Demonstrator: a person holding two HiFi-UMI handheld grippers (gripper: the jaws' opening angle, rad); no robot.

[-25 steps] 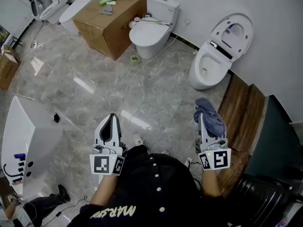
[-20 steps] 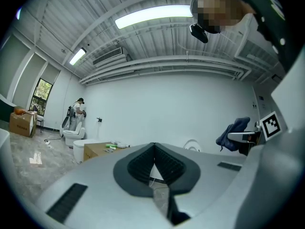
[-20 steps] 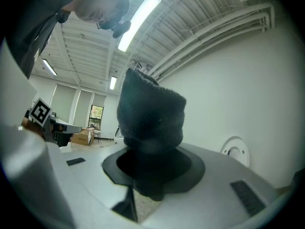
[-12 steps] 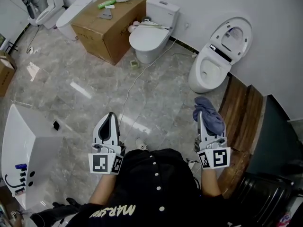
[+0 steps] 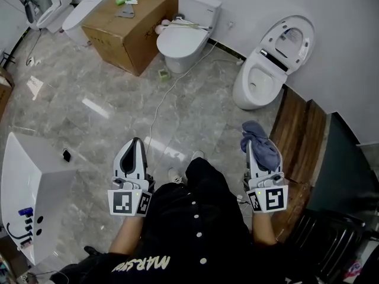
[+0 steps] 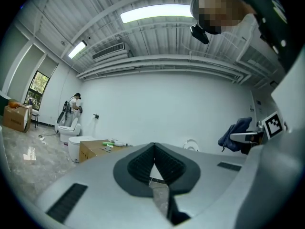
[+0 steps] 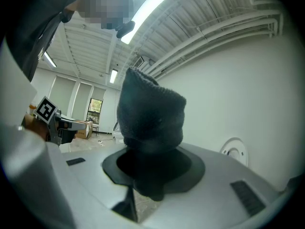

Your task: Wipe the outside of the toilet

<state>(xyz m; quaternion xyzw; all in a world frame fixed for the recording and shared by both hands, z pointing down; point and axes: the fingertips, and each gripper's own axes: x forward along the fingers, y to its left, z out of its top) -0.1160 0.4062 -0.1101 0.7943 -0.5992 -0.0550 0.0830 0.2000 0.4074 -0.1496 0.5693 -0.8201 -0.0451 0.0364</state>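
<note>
**Cloth in the tongs, toilet not yet reached**

The right tongs (image 5: 249, 144) are clamped on a dark blue cloth (image 5: 261, 145). In the right gripper view the cloth bunches up between the jaws and hides most of the room ahead. The left tongs (image 5: 137, 142) are closed tip to tip with nothing between them, as the left gripper view shows plainly.

Both are held close to the person's body, above the marble floor (image 5: 118, 93). The open-lidded toilet (image 5: 259, 81) stands by the wall, ahead of the right tongs and well apart from them. A second toilet (image 5: 180, 40), lid down, stands further left beside a cardboard box (image 5: 127, 19).

By my reading, no wiping has begun. The cloth is ready, but the approach and every outer surface are still to do.
</note>
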